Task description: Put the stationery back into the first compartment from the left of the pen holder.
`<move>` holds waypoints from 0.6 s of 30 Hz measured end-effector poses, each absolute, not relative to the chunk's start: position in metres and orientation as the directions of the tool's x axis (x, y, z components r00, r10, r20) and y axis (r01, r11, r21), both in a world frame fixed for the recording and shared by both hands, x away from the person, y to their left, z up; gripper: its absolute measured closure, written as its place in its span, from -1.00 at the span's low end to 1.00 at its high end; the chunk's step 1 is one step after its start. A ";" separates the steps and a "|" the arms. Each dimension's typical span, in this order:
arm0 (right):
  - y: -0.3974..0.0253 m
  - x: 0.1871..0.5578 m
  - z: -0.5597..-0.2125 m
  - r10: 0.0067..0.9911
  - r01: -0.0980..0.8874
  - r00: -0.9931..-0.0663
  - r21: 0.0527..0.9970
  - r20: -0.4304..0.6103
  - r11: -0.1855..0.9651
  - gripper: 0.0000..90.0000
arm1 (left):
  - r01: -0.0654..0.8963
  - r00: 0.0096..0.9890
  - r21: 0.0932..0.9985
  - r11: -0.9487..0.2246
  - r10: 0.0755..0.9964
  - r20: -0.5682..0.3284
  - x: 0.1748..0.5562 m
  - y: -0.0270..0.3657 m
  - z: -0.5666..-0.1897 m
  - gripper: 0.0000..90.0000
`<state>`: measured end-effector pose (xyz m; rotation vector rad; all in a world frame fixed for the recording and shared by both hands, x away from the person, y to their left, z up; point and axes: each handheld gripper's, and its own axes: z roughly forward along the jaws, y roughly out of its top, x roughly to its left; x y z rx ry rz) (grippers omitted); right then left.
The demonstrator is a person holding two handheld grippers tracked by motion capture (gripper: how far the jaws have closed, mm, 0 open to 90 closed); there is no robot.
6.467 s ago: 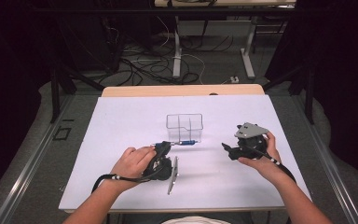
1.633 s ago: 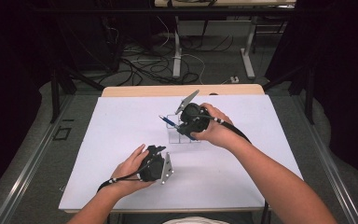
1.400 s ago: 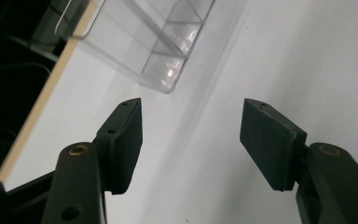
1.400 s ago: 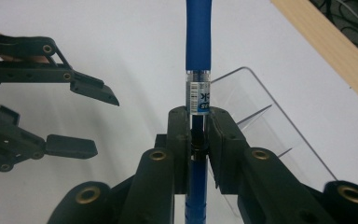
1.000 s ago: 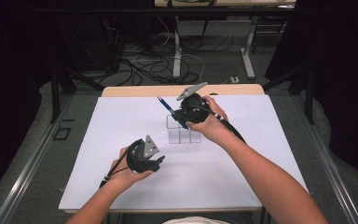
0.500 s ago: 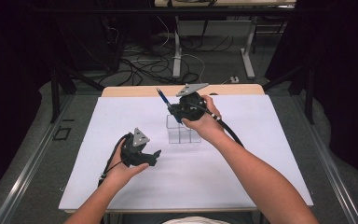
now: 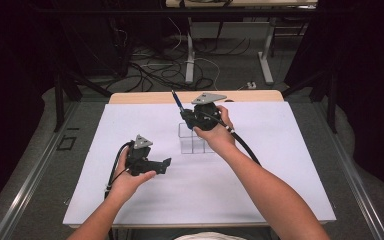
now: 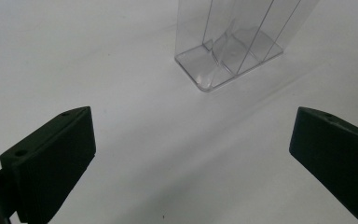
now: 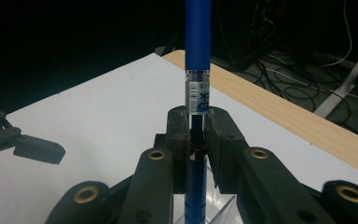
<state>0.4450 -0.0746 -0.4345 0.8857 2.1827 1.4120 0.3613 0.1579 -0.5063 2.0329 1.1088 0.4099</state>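
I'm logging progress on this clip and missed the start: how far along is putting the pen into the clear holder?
Done: the right gripper has the blue pen clamped between its jaws, lifted off the table. In hand: it holds the pen roughly upright above the clear divided holder. Left: lowering the pen into a compartment and letting go; the compartments look empty in the left gripper view. The left gripper rests open beside the holder.
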 end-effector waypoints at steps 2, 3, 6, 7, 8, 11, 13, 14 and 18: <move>-0.072 0.445 -0.437 0.690 0.289 -0.723 0.914 0.014 0.284 0.77 | 0.588 0.567 0.749 -0.306 0.816 -0.112 0.362 0.159 -0.508 -0.99; -0.071 0.444 -0.438 0.689 0.289 -0.724 0.916 0.020 0.278 0.77 | 0.603 0.554 0.748 -0.279 0.821 -0.140 0.362 0.159 -0.509 -0.99; -0.067 0.444 -0.442 0.694 0.285 -0.720 0.920 0.020 0.269 0.77 | 0.625 0.540 0.741 -0.246 0.821 -0.183 0.363 0.161 -0.510 -0.99; -0.066 0.445 -0.443 0.695 0.286 -0.719 0.919 0.019 0.272 0.77 | 0.628 0.535 0.740 -0.242 0.824 -0.184 0.363 0.161 -0.510 -0.99; -0.065 0.444 -0.444 0.698 0.288 -0.716 0.920 0.022 0.267 0.77 | 0.625 0.534 0.743 -0.241 0.826 -0.181 0.362 0.162 -0.510 -0.99; -0.061 0.446 -0.450 0.700 0.284 -0.714 0.920 0.016 0.269 0.77 | 0.619 0.534 0.750 -0.234 0.825 -0.183 0.362 0.163 -0.510 -0.99; -0.058 0.447 -0.452 0.704 0.286 -0.710 0.921 0.018 0.265 0.77 | 0.619 0.527 0.752 -0.227 0.830 -0.183 0.362 0.162 -0.510 -0.99; -0.057 0.447 -0.453 0.709 0.283 -0.705 0.923 0.017 0.260 0.77 | 0.619 0.524 0.751 -0.231 0.833 -0.176 0.362 0.162 -0.511 -0.99; -0.056 0.448 -0.457 0.717 0.299 -0.697 0.916 0.020 0.265 0.77 | 0.617 0.513 0.748 -0.245 0.846 -0.147 0.363 0.163 -0.513 -0.98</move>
